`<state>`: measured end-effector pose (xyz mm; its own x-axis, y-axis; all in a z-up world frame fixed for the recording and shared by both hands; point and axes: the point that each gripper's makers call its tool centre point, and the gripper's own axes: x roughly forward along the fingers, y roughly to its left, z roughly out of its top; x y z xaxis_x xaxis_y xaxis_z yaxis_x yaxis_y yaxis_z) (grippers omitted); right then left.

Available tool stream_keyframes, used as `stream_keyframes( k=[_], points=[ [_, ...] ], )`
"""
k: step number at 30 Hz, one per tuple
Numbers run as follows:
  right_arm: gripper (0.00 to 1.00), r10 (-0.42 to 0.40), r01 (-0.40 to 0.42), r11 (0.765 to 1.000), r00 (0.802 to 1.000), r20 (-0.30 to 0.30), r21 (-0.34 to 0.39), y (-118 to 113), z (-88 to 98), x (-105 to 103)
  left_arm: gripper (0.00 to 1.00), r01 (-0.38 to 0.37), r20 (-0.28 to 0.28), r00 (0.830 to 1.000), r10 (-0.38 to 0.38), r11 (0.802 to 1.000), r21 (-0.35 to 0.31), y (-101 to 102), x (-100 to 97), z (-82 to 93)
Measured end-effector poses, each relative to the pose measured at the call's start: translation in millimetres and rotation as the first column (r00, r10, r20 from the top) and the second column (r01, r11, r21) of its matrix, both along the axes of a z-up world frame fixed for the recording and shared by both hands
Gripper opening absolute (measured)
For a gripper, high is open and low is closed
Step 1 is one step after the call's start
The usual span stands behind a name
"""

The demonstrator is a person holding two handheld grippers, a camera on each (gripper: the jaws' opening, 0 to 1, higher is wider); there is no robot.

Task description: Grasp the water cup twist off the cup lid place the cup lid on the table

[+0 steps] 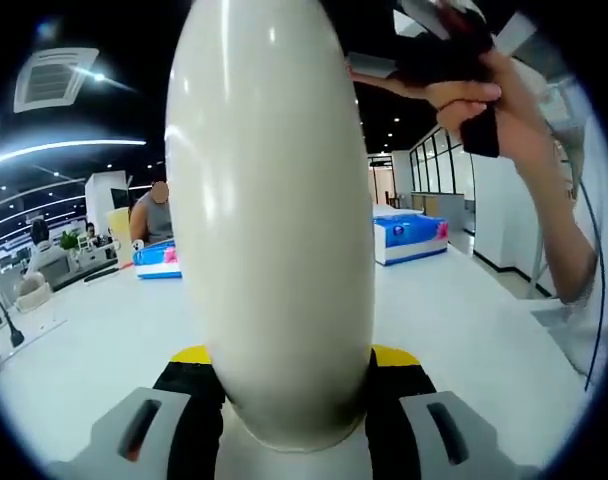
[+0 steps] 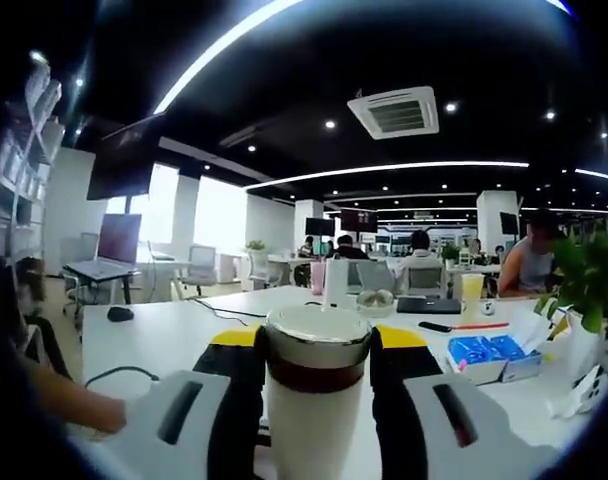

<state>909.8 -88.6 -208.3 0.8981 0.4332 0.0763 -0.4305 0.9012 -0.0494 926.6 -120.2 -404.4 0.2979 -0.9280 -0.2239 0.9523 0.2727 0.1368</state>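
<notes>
The left tool (image 1: 289, 425) is gripping the tall, smooth cream-white water cup (image 1: 274, 200) around its body, holding it above the white counter (image 1: 464, 330). The right tool (image 2: 314, 400) is clamping its yellow-and-black jaws on the cup's top, just below the round silvery metal cup lid (image 2: 317, 335). A person's hand (image 1: 484, 95) is holding the right tool up by the cup's far end.

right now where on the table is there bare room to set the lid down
Bare white table lies right of the cup, short of the blue box. In the right gripper view, bare table left of the lid, near the mouse; its right side is crowded with blue packs.
</notes>
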Motion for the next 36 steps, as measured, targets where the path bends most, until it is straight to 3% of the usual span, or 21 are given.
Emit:
stream_keyframes(
  k=[22,36],
  points=[
    [0.43,0.150,-0.150,0.989,0.989,-0.014,-0.003,2.0,-0.7,0.1,0.56,0.000,-0.002,1.000,0.000,1.000,-0.001,0.5,-0.8,0.1],
    [0.43,0.285,-0.285,0.958,0.958,-0.016,-0.011,3.3,-0.6,-0.6,0.56,-0.001,-0.003,1.000,0.001,1.000,-0.001,0.4,-1.0,0.2]
  ],
)
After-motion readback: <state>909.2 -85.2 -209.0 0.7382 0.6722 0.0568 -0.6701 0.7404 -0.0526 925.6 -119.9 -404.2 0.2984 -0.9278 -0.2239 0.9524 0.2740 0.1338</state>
